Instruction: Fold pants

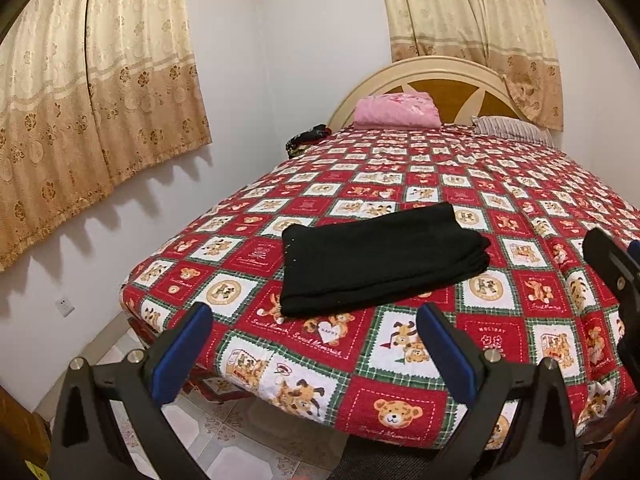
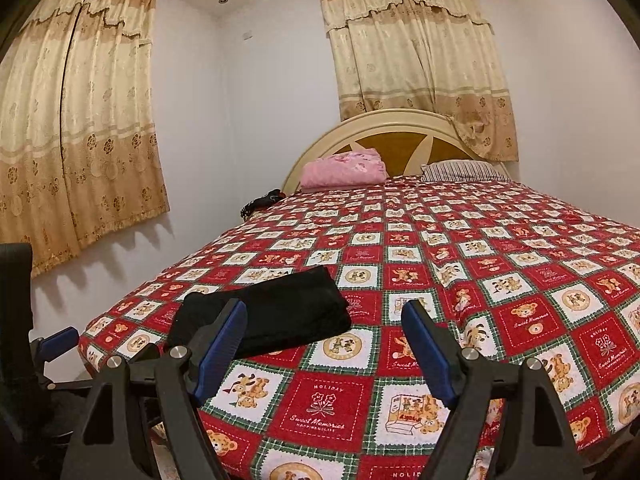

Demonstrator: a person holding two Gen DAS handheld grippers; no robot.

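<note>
Black pants (image 1: 380, 258) lie folded into a flat rectangle near the foot of the bed (image 1: 400, 408), on the red teddy-bear quilt. They also show in the right wrist view (image 2: 280, 312), at the left. My left gripper (image 1: 314, 328) is open and empty, held back from the pants just past the bed's foot edge. My right gripper (image 2: 324, 320) is open and empty, to the right of the pants and clear of them. The right gripper's edge shows in the left view (image 1: 616, 264); the left gripper shows in the right view (image 2: 52, 344).
A pink folded blanket (image 1: 394, 110) and a striped pillow (image 1: 512, 128) lie by the headboard (image 1: 440, 76). Curtains (image 1: 92, 92) hang on the left and back walls. A dark item (image 1: 306, 138) sits at the bed's far left edge. Tiled floor (image 1: 224, 432) lies below the foot.
</note>
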